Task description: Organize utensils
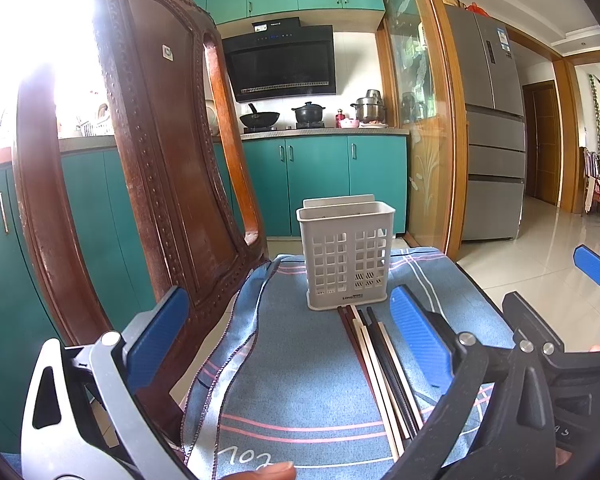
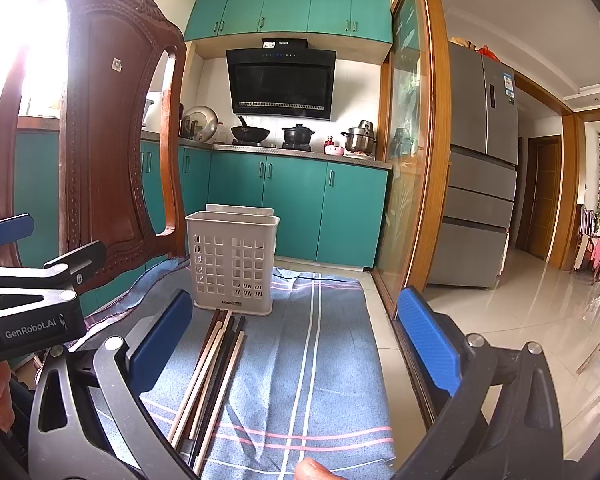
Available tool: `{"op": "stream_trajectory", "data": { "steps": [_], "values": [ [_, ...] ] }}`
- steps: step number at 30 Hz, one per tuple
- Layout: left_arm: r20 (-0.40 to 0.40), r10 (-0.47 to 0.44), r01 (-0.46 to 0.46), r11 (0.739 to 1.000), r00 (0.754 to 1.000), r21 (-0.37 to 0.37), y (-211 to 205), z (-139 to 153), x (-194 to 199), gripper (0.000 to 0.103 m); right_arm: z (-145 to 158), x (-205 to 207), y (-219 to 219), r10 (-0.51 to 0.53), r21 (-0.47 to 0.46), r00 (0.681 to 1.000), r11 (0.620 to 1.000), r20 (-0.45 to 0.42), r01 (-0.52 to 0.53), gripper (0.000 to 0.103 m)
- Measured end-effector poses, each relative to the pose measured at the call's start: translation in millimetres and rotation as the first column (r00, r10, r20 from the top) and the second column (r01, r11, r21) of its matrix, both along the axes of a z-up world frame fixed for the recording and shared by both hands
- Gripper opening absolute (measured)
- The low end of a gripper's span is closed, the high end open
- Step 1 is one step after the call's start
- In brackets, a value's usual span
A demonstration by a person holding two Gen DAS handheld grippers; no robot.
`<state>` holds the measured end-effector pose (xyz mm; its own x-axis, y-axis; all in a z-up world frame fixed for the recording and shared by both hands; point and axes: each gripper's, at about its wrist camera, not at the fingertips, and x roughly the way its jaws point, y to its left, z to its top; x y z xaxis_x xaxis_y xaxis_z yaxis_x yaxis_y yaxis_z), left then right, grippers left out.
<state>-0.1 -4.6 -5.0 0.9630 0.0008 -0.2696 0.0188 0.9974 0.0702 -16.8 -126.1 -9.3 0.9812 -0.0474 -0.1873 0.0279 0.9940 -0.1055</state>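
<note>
"GenRobot.AI" in white on the left gripper (image 2: 36,322) body. "LONG…" label, rest too small, at the white basket (image 2: 232,258) front base. Mirrored letters, roughly "COL", on the blue cloth (image 1: 300,380) near edge.

home kitchen | teal cabinets (image 2: 284,184) | range hood (image 2: 281,82) | stove pots (image 2: 298,134) | fridge (image 2: 480,168)

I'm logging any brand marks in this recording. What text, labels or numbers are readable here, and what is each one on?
"GenRobot.AI": on the side of the left hand-held gripper, seen from the right wrist.
"LONG...": label at the base of the white utensil basket; the rest is too small to read.
"COL", seen upside down: on the blue cloth near its front edge.
Fridge sticker and range hood label: too small to read.
</note>
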Motion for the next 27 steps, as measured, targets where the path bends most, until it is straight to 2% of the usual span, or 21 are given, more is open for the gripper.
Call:
{"op": "stream_trajectory", "data": {
  "steps": [27],
  "values": [
    [-0.018,-0.002,0.002,1.000,1.000,0.013,-0.3,-3.1,-0.7,0.100,-2.5,0.5,-1.4,-0.001,0.002,1.000,1.000,-0.003,0.001,0.100]
  ]
}}
